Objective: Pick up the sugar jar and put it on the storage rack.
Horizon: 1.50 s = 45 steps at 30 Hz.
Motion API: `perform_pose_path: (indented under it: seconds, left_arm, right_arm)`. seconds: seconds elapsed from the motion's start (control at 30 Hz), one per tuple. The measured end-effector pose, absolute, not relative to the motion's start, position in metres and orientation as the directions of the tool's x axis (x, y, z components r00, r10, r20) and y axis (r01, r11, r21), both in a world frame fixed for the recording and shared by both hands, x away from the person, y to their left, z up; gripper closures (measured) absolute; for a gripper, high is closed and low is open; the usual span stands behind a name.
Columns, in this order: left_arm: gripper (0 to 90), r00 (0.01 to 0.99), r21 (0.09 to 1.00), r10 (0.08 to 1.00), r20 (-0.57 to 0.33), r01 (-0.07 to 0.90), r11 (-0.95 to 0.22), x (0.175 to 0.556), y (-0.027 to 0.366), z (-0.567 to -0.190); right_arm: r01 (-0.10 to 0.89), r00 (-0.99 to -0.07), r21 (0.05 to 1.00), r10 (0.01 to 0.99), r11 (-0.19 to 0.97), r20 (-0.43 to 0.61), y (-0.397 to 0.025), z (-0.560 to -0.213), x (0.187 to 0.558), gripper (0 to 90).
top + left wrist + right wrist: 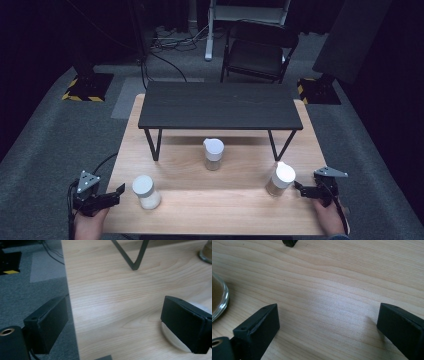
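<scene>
Three glass jars with white lids stand on the wooden table (215, 205). The left jar (145, 191) holds white grains, the middle jar (213, 153) stands near the black shelf, and the right jar (280, 179) holds something brownish. My left gripper (118, 195) is at the table's left edge, just left of the left jar. It is open (115, 307), and that jar's white lid (175, 341) shows partly behind the right jaw. My right gripper (300, 189) sits just right of the right jar, open (328, 312) over bare wood, with the jar's glass (218, 300) at the left edge.
A low black shelf (220, 105) on thin legs spans the back half of the table; one leg (135, 261) and a foot (290, 242) are visible close up. Grey carpet (30, 295) lies past the table's left edge. A black chair (257, 52) stands behind the table.
</scene>
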<state>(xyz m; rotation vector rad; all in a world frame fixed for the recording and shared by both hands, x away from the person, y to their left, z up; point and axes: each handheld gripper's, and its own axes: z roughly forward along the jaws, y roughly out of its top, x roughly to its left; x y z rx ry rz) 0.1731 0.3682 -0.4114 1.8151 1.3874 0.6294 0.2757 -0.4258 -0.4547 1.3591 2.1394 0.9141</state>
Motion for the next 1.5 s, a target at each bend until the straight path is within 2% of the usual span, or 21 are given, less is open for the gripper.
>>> perform_pose_path:
  seconds: [0.93,1.5]
  left_arm:
    - [7.7,0.319,0.898,0.947,-0.038,0.427,-0.108,0.145,0.363,-0.387]
    - [7.7,0.367,0.916,0.928,-0.068,0.391,-0.087,0.145,0.352,-0.388]
  right_arm:
    - [0.616,-0.418,0.729,0.908,0.298,-0.018,-0.426,-0.455,0.276,3.9]
    - [0.616,-0.418,0.73,0.908,0.298,-0.018,-0.426,-0.455,0.276,3.9]
